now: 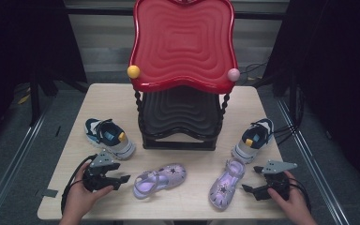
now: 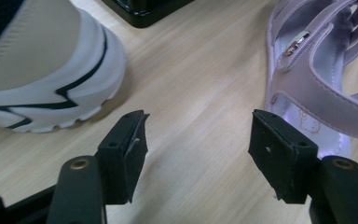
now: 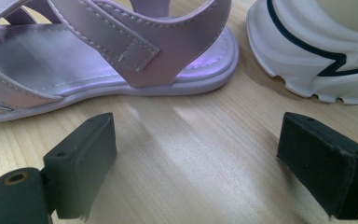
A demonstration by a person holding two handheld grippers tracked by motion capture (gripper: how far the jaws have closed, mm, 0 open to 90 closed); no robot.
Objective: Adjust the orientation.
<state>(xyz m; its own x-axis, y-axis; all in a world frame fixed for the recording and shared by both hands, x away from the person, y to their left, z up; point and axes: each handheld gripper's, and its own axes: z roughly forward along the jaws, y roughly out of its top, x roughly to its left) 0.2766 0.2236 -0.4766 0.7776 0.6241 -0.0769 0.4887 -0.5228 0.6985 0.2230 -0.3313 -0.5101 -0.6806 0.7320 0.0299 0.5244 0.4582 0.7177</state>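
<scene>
From the high view, the left gripper (image 1: 120, 180) sits at the counter's (image 1: 192, 197) near edge, pointing at a lilac sandal (image 1: 161, 179) lying on its sole just beside it. A second lilac sandal (image 1: 226, 183) lies ahead of the right gripper (image 1: 251, 179). Two white-and-navy sneakers (image 1: 110, 137) (image 1: 253, 139) flank a red-topped stand (image 1: 183, 44).

In the left gripper view, the fingers (image 2: 121, 161) stand apart with bare wood between them; the sandal's (image 2: 317, 74) pale straps, silver buckle and glossy insole lie near the other finger.

In the right gripper view, the fingers (image 3: 81, 165) are spread wide, empty, the second sandal's (image 3: 112, 51) stitched strap beyond.
</scene>
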